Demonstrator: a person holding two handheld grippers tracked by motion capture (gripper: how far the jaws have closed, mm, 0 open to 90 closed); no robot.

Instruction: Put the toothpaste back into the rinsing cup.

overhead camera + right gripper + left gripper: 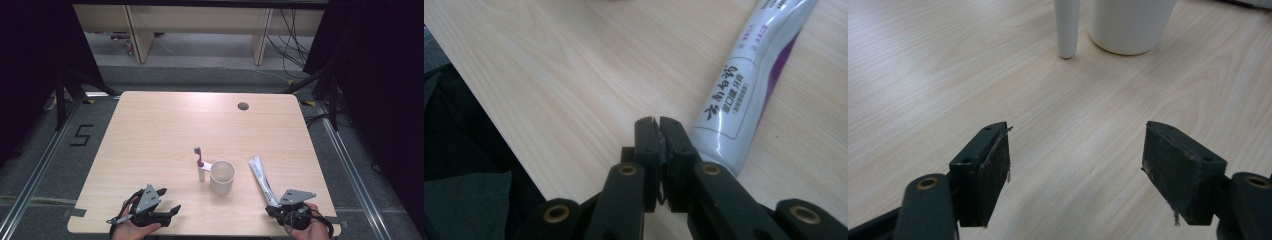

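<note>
On the pale wood-grain table [165,130], near its front edge, two hand-held grippers rest well apart. At the near left, the left gripper [170,210] lies low over the tabletop with its two blocky black jaws spread wide and nothing between them; in the left gripper view [1075,170] their flat inner faces look scuffed, with a few frayed threads at the edges, and bare laminate shows in the gap. Straight ahead of those jaws stand a smooth white cup [1130,25] and, just to its left, the rounded white handle of a toothbrush [1067,27].

From above, the cup [222,177] is a plain round cylinder with an open mouth, sitting near the middle of the table. The toothbrush [199,164] stands upright, close against the cup's left side, with a red band on its neck and a grey-blue head on top.

At the near right, the right gripper [272,210] has its jaws pressed together, holding nothing [659,145]. A glossy white toothpaste tube [749,90] with purple markings and dark printed characters lies flat just beside those jaws, on their right. In the high view the tube [261,179] stretches from the gripper back toward the cup, its flat crimped end farthest away.
</note>
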